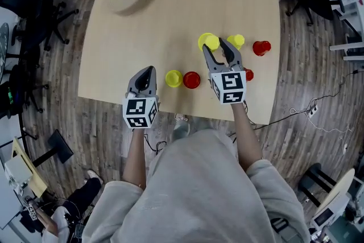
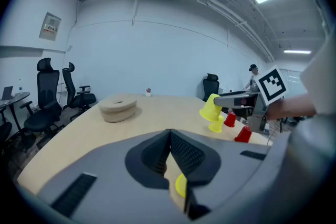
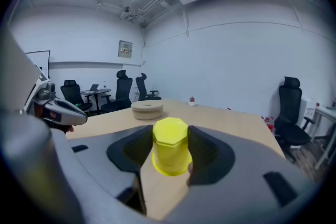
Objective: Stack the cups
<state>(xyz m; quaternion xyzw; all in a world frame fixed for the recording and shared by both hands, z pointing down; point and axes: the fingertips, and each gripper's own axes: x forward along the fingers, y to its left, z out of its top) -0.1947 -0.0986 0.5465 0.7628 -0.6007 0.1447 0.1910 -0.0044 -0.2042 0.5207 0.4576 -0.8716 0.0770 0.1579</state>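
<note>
**Desk:** Yellow plastic cup [image 3: 170, 147], where is it?

**Photographer:** Upside down, clamped in the right gripper [image 1: 218, 49], clear of the light wooden table [image 1: 170, 20].

**Desk:** Any stacked?

**Photographer:** Apparently none. A second yellow cup [image 1: 236, 40] and a red cup [image 1: 261, 47] stand just beyond its jaws, and a third yellow cup [image 1: 173, 78] sits between the grippers. The left gripper [image 1: 148, 74] is closed, empty.

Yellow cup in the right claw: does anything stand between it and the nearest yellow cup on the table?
Nothing visible does. The right claw holds the yellow cup off the table. In the left gripper view it hangs close above the nearest yellow cup, with no other thing between them.
</note>
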